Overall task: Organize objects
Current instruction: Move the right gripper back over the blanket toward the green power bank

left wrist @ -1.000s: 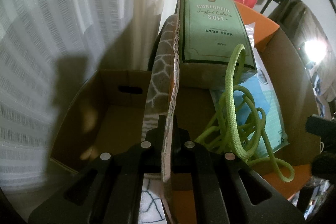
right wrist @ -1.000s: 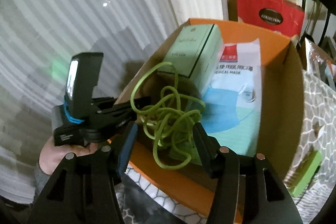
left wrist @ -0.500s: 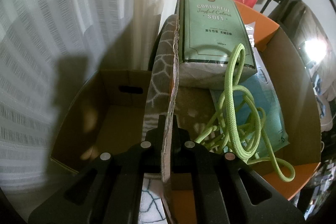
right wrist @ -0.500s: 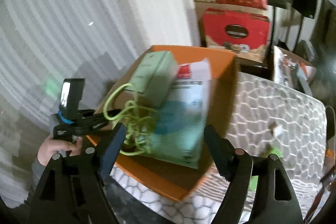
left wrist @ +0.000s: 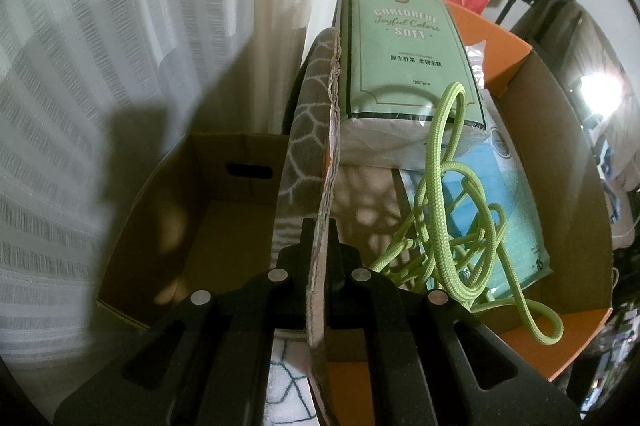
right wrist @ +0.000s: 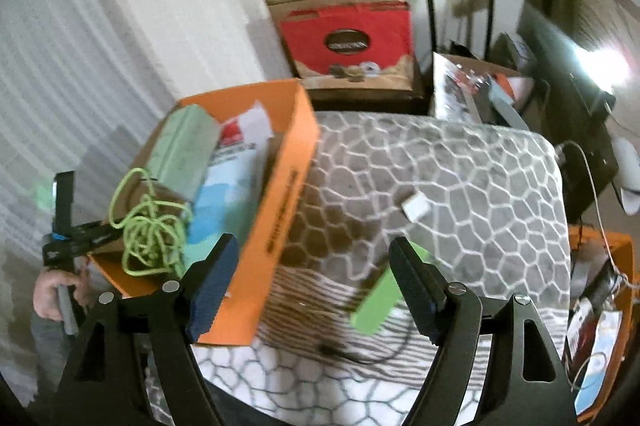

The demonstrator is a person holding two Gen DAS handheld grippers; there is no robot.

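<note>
My left gripper [left wrist: 319, 246] is shut on the near side wall of the orange box [left wrist: 514, 40], clamping the cardboard edge. Inside the box lie a lime green rope [left wrist: 440, 210], a mint green tissue pack [left wrist: 404, 54] and a blue mask pack [left wrist: 516, 226]. The right wrist view shows the same orange box [right wrist: 280, 194] with the rope [right wrist: 150, 230] piled at its near corner, where the left gripper [right wrist: 76, 230] holds it. My right gripper [right wrist: 314, 250] hangs open over the grey patterned blanket [right wrist: 440, 166], nothing between its fingers. A green bar [right wrist: 378, 302] lies just below it.
A small white block [right wrist: 414, 208] and a black cable [right wrist: 360, 354] lie on the blanket. A brown cardboard box [left wrist: 192, 226] sits left of the orange one, by the white curtain [left wrist: 120, 26]. Red gift boxes [right wrist: 348, 34] are stacked behind. Another orange box [right wrist: 600, 266] stands at right.
My right gripper has swung right, away from the rope in the orange box, and opened wider; it is now over the blanket. The left gripper has kept still.
</note>
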